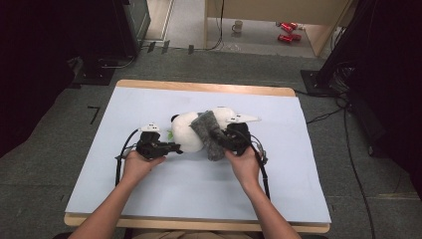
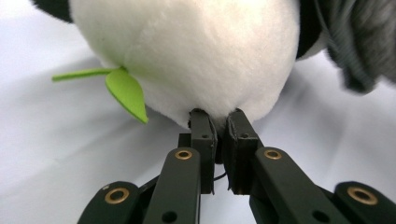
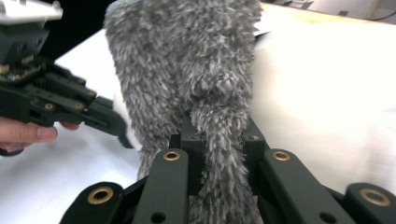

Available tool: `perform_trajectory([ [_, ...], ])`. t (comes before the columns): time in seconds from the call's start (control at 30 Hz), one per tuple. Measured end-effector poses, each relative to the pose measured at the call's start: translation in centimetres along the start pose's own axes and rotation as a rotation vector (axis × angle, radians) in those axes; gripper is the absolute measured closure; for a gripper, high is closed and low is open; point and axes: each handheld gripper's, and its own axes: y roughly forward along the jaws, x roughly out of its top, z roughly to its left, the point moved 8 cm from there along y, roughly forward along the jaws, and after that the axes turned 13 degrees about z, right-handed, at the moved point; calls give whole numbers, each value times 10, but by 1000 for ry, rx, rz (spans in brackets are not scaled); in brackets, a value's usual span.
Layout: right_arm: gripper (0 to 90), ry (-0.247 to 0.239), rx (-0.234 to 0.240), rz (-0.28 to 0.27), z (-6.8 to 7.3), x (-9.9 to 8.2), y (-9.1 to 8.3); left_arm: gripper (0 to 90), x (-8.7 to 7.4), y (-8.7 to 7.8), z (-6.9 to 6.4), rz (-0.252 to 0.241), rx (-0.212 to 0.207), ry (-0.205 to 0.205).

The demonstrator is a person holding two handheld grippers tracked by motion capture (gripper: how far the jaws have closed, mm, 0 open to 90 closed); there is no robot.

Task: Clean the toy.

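A white and black plush toy [image 1: 186, 130] lies at the middle of the table with a green felt leaf [image 2: 126, 93] at its side. A grey fuzzy cloth [image 1: 209, 133] is draped over it. My left gripper [image 1: 175, 147] comes in from the left, and its jaws are nearly together, pinching the toy's white fur [image 2: 196, 51]. From the right, my right gripper [image 1: 228, 139] is shut on a fold of the grey cloth [image 3: 187, 60], which bulges up between its jaws. The left gripper [image 3: 70, 102] also appears in the right gripper view, beside the cloth.
A pale sheet [image 1: 149, 99] covers the wooden table, with bare room on every side of the toy. Beyond the far edge, a mug [image 1: 238, 26] and red cans [image 1: 288, 31] sit on the floor. Dark stands flank the table.
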Motion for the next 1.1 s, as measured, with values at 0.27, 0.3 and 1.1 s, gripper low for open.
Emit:
perform_trajectory([
  [0.27,781,59,-35,-25,-28,-3,-17,891,2,-4,3,-8,-10,-2],
  [0.3,781,62,-38,-26,-30,-3,-18,892,3,-4,2,-6,-3,11],
  [1.1,785,170,-67,-11,-75,-15,-37,899,3,1,1,-1,-11,31],
])
